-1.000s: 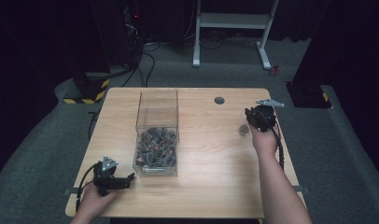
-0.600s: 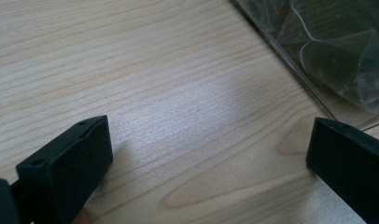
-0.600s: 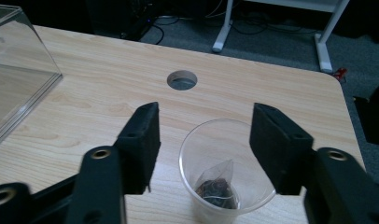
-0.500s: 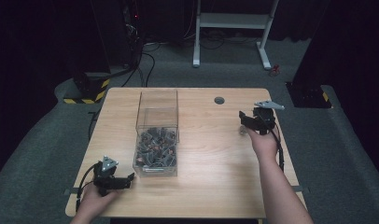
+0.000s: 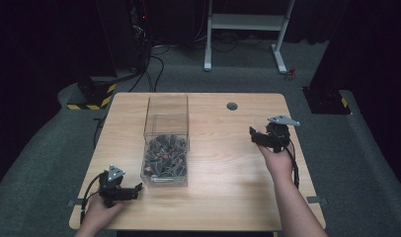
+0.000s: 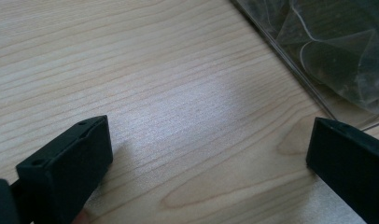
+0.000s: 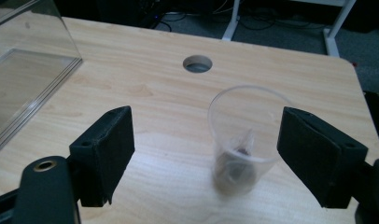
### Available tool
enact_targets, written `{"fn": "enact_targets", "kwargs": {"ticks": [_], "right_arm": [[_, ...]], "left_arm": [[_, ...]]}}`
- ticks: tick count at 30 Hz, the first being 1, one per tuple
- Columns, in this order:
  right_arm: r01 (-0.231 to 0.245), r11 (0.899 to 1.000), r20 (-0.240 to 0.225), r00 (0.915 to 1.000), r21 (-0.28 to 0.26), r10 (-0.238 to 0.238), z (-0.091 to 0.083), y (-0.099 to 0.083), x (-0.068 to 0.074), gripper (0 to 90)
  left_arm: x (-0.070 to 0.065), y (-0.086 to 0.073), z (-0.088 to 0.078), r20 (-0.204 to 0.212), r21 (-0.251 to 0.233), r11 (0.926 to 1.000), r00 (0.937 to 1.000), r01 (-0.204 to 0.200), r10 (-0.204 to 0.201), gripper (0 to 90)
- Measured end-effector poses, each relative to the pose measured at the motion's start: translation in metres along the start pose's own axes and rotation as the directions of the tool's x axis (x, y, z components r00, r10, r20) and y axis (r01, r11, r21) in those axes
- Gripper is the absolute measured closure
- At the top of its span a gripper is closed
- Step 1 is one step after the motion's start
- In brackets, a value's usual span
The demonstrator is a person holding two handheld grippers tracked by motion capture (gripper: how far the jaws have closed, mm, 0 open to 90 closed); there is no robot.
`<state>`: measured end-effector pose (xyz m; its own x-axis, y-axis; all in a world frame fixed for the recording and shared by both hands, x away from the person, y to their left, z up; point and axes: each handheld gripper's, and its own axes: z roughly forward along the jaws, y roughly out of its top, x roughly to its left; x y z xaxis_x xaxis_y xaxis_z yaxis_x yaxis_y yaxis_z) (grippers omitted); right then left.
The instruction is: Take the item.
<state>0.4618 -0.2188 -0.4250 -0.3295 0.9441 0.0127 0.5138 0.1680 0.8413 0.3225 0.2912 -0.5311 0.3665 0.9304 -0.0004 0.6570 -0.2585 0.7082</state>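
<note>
Right tongs (image 7: 204, 154) just opened wide, cup (image 7: 243, 140) unheld

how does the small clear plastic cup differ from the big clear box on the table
The small round clear plastic cup stands near the table's right side, between the open jaws of the right gripper; the tall rectangular clear plastic box stands left of centre. The cup holds one or two small dark pieces at its bottom; the box holds a thick layer of small dark pieces. The cup is far smaller than the box. Both are transparent, open-topped and upright on the light wooden table.
</note>
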Motion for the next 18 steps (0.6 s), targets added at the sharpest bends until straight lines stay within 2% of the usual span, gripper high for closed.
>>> {"fn": "enact_targets", "kwargs": {"ticks": [7, 8, 9, 12, 13, 14, 17, 18], "right_arm": [[-0.026, 1.000, -0.026, 0.9993, 0.012, 0.026, -0.013, -0.031, 0.009, 17.8], [-0.026, 1.000, -0.026, 0.9993, 0.012, 0.026, -0.013, -0.031, 0.009, 17.8], [-0.025, 1.000, -0.022, 0.9994, 0.018, 0.026, -0.016, -0.041, 0.011, 17.8], [-0.022, 0.999, -0.015, 0.9996, 0.029, 0.022, -0.019, -0.050, 0.013, 17.6], [-0.022, 0.999, -0.018, 0.9996, 0.034, 0.022, -0.022, -0.059, 0.015, 17.6], [-0.022, 0.999, -0.018, 0.9996, 0.034, 0.022, -0.022, -0.059, 0.015, 17.6], [-0.019, 0.999, -0.025, 0.9995, 0.047, 0.020, -0.028, -0.080, 0.020, 17.3], [-0.019, 0.999, -0.025, 0.9995, 0.047, 0.020, -0.028, -0.080, 0.020, 17.3]], "left_arm": [[0.000, 0.000, 0.000, 0.000, 0.000, 1.0000, 1.0000, 0.000, 0.000, 0.6], [0.000, 0.000, 0.000, 0.000, 0.000, 1.0000, 1.0000, 0.000, 0.000, 0.6], [0.000, 0.000, 0.000, 0.000, 0.000, 1.0000, 1.0000, 0.000, 0.000, 0.6], [0.000, 0.000, 0.000, 0.001, 0.001, 1.0000, 1.0000, 0.000, 0.000, 0.6], [0.000, 0.000, 0.000, 0.000, 0.000, 1.0000, 1.0000, 0.001, -0.001, 0.6], [0.000, 0.000, 0.000, 0.000, 0.000, 1.0000, 1.0000, 0.001, -0.001, 0.6], [0.000, 0.000, 0.000, 0.000, 0.000, 1.0000, 1.0000, -0.001, 0.001, 0.6], [0.000, 0.000, 0.000, 0.000, 0.000, 1.0000, 1.0000, -0.001, 0.001, 0.6]]}}
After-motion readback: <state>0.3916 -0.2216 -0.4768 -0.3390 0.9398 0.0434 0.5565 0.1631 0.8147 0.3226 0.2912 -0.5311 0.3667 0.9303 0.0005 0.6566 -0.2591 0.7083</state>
